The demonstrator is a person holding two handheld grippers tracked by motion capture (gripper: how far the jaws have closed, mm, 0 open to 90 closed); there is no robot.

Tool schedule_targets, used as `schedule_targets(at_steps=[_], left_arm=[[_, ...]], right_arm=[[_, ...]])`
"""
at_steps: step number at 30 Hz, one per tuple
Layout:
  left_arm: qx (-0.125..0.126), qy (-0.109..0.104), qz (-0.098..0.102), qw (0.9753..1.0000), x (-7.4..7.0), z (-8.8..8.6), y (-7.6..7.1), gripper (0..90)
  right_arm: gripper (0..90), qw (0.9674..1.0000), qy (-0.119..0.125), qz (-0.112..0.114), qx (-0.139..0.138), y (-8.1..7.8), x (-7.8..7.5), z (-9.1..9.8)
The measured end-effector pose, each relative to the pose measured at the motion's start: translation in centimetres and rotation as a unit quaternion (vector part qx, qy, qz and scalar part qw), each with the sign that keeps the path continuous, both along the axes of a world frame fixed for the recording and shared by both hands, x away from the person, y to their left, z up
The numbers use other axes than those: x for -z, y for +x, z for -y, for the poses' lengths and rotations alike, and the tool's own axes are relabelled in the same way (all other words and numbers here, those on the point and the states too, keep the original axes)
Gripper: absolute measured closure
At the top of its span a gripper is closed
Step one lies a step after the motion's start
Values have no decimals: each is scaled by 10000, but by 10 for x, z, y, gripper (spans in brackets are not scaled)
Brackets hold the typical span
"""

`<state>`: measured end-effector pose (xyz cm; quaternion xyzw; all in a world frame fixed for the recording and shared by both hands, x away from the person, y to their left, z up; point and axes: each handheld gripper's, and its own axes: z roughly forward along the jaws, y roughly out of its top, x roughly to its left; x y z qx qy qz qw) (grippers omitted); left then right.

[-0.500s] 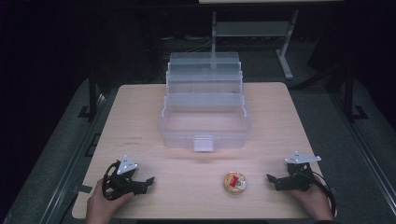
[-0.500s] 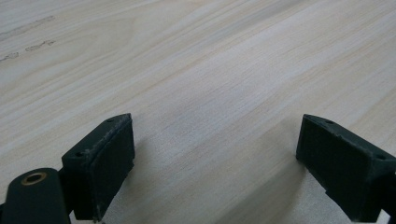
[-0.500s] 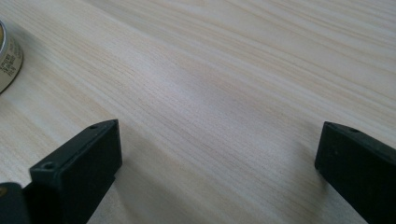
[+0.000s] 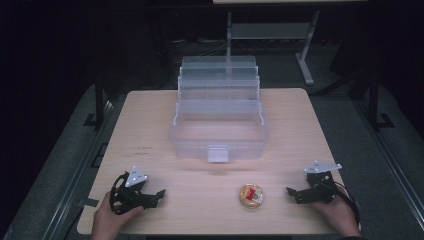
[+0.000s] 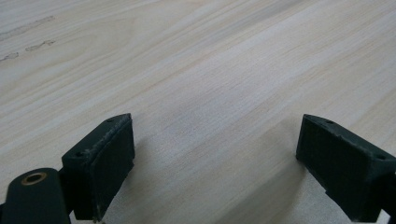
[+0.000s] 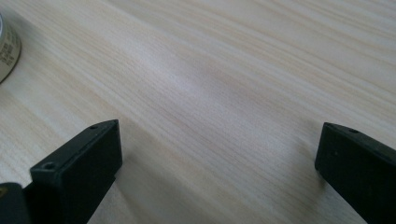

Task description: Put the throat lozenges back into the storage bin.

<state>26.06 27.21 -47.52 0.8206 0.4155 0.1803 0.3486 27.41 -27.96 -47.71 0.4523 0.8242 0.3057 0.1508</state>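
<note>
A clear plastic tiered organiser box (image 4: 218,117) stands open in the middle of the wooden table (image 4: 150,130). A small round tin (image 4: 251,196) with a red and yellow lid lies near the front edge; its rim also peeks in at the left of the right gripper view as the tin (image 6: 6,46). My left gripper (image 4: 158,195) rests at the front left, held by a hand, jaws wide apart over bare wood (image 5: 212,154). My right gripper (image 4: 291,192) rests at the front right, pointing toward the tin, jaws wide apart with nothing between them (image 6: 217,163).
Dark floor surrounds the table. A metal stand (image 4: 305,45) rises behind the far edge. Bare wood lies between the box and both grippers.
</note>
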Motion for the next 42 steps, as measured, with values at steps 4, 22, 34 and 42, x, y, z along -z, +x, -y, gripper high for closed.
schedule_targets(at_steps=[4, 22, 34, 42], left_arm=[[6, 8, -3, 10000, 0, 0, 0, 106], [1, 6, -5, 10000, 0, 0, 0, 106], [4, 11, -3, 10000, 0, 0, 0, 106], [11, 16, -6, 10000, 0, 0, 0, 106]], right_arm=[[1, 9999, -109, -106, 19, 0, -3, 0], [2, 9988, -209, -288, -350, 3, -25, -6], [2, 9976, -272, -361, -534, 2, -39, -13], [2, 9965, -251, -403, -681, 2, -44, -20]])
